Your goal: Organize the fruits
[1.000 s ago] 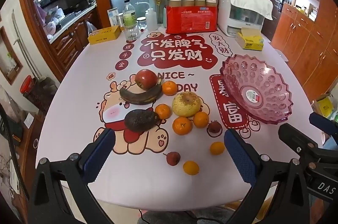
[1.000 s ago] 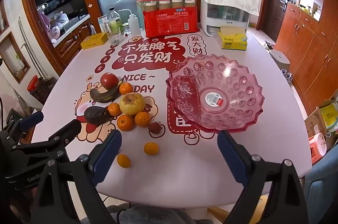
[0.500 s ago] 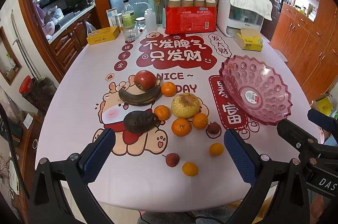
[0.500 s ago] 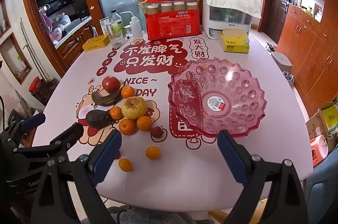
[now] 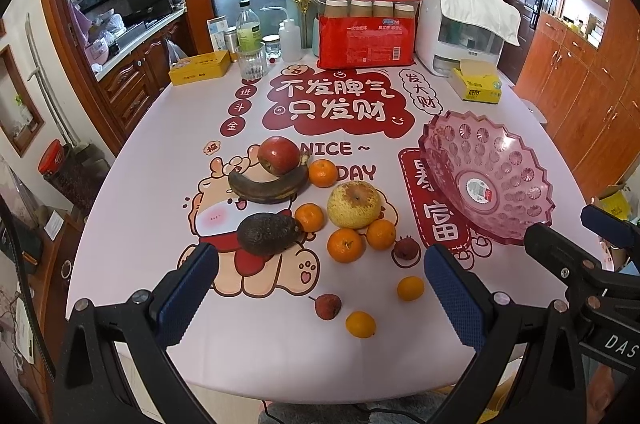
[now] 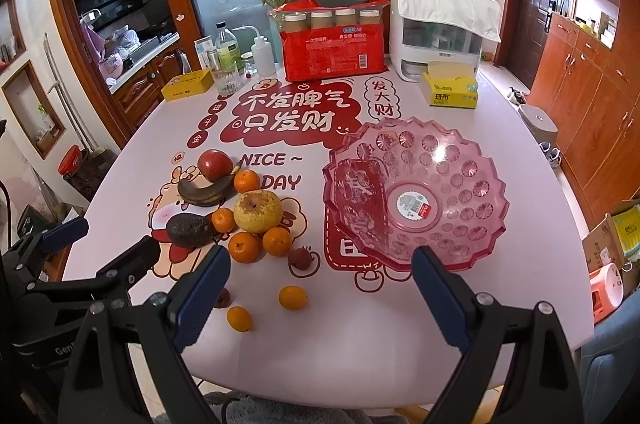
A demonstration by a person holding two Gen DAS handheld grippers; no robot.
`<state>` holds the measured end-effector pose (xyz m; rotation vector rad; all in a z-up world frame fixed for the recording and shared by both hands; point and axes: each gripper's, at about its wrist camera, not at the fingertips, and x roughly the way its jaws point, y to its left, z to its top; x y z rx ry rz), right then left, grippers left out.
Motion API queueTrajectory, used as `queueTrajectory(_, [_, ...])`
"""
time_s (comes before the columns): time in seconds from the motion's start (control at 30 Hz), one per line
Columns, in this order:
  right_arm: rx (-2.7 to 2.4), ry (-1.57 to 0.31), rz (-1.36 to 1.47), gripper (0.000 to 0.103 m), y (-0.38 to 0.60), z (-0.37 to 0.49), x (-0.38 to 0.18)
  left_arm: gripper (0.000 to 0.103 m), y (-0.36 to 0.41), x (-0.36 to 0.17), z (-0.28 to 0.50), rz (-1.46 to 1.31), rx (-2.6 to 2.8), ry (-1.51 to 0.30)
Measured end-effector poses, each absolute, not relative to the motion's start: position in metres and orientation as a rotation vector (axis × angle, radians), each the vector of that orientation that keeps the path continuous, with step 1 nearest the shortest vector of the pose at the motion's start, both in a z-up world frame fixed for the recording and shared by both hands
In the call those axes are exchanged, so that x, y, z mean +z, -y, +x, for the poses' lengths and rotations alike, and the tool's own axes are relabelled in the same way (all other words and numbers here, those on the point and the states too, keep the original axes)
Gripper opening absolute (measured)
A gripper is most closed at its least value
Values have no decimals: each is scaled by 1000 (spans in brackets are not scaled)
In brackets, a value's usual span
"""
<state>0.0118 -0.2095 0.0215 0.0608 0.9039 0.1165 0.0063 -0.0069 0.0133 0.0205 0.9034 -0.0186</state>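
Desk (image 5: pixel 132 208): white oval top with red and pink printed graphics; the near rim curves just beyond both claws, and the left and right rims are bare.
Open room: a bare strip runs along the near edge, and a clear lane lies between the fruit group and the bowl.
Left claw (image 5: pixel 320 294): released, blue-padded fingers spread wide, holding nothing, above the near edge facing the fruit.
Right claw (image 6: pixel 320 298): released, fingers spread wide, holding nothing, above the near edge, with the bowl ahead to the right.
Bowl (image 6: pixel 460 152): one translucent pink plastic dish with scalloped rim and a label at its centre; it holds no fruit and sits on the right half of the desk.
Fruit location: all pieces lie on the desk left of the bowl, centre-left, none in the bowl.
Red apple (image 5: pixel 279 155): one, at the far end of the group, touching the banana.
Blackened banana (image 5: pixel 269 186): one, curved, just near the apple.
Dark avocado (image 5: pixel 267 234): one, wrinkled skin.
Yellow pear (image 5: pixel 353 204): one, brown blemishes.
Orange tangerines (image 5: pixel 345 245): four, clustered around the pear.
Small kumquats (image 5: pixel 410 288): two, near side, apart from the cluster.
Red lychees (image 5: pixel 328 306): two, rough skin.
Far edge: red bottle pack (image 5: pixel 366 42), white appliance (image 5: pixel 464 36), two yellow boxes (image 5: pixel 199 67).
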Motion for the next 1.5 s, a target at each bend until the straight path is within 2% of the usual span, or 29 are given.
queueTrajectory(0.63, [127, -894, 53, 93, 207, 12, 25, 102, 3, 14, 3, 13, -13, -892])
queueTrajectory(1.5, [99, -843, 88, 93, 210, 0, 48, 102, 1, 42, -6, 45, -53, -843])
